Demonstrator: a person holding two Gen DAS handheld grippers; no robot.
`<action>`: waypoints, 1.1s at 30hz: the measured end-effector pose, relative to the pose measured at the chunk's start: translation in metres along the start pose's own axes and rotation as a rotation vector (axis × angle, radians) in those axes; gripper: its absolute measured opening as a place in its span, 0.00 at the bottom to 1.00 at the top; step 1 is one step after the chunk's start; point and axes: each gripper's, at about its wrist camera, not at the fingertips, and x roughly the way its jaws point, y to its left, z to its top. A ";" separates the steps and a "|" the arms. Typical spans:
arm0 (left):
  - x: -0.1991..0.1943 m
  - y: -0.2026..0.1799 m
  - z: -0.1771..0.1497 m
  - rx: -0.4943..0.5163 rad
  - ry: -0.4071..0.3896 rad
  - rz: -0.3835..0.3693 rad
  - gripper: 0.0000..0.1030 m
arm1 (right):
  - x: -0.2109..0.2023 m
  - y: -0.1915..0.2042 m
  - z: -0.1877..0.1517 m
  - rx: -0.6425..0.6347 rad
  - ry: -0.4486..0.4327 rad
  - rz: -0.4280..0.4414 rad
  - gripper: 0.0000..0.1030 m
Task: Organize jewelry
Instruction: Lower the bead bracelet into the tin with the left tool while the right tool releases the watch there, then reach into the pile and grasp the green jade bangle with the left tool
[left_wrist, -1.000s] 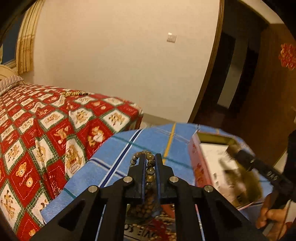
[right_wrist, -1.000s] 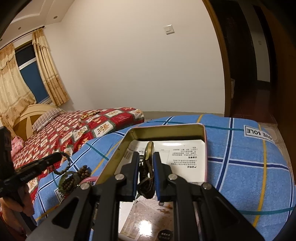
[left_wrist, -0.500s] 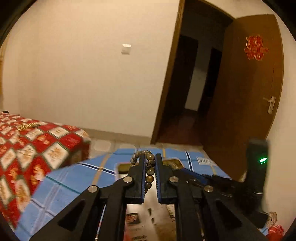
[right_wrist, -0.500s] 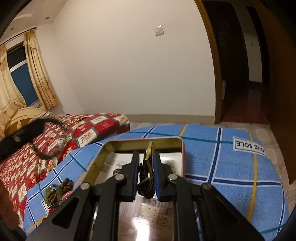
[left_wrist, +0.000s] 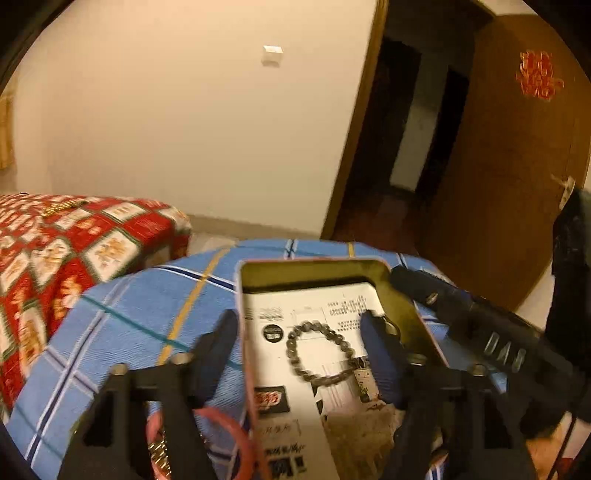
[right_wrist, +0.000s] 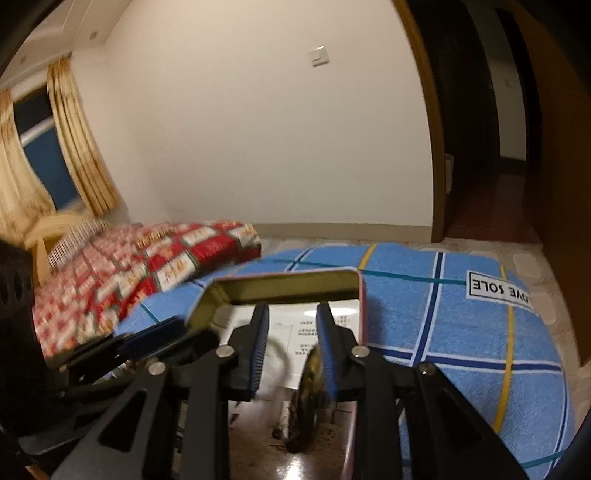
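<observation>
Over the open tin (left_wrist: 406, 314) the left gripper (left_wrist: 299, 339) stood spread and still opening, nothing pinched; the bead bracelet (left_wrist: 320, 352) lay loose on the printed paper (left_wrist: 314, 398) inside the tin, between its fingers. The right gripper (right_wrist: 291, 336) was also opening, its pads apart; a dark pendant piece (right_wrist: 308, 398) sat against its right finger, though the grip on it could not be told. The tin rested on a blue plaid cloth (right_wrist: 461, 332), with a red patterned bed (left_wrist: 74, 243) to the far left

Left gripper (left_wrist: 299, 343) jaws opening wide; right gripper (right_wrist: 291, 332) jaws opening
</observation>
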 end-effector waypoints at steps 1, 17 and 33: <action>-0.006 0.000 -0.002 0.004 -0.010 0.006 0.69 | -0.008 -0.006 0.001 0.038 -0.036 0.010 0.43; -0.068 0.023 -0.066 0.021 0.030 0.239 0.69 | -0.037 -0.021 -0.019 0.162 -0.133 -0.153 0.63; -0.118 0.084 -0.103 -0.104 0.034 0.420 0.69 | -0.047 0.065 -0.062 -0.060 -0.063 -0.016 0.54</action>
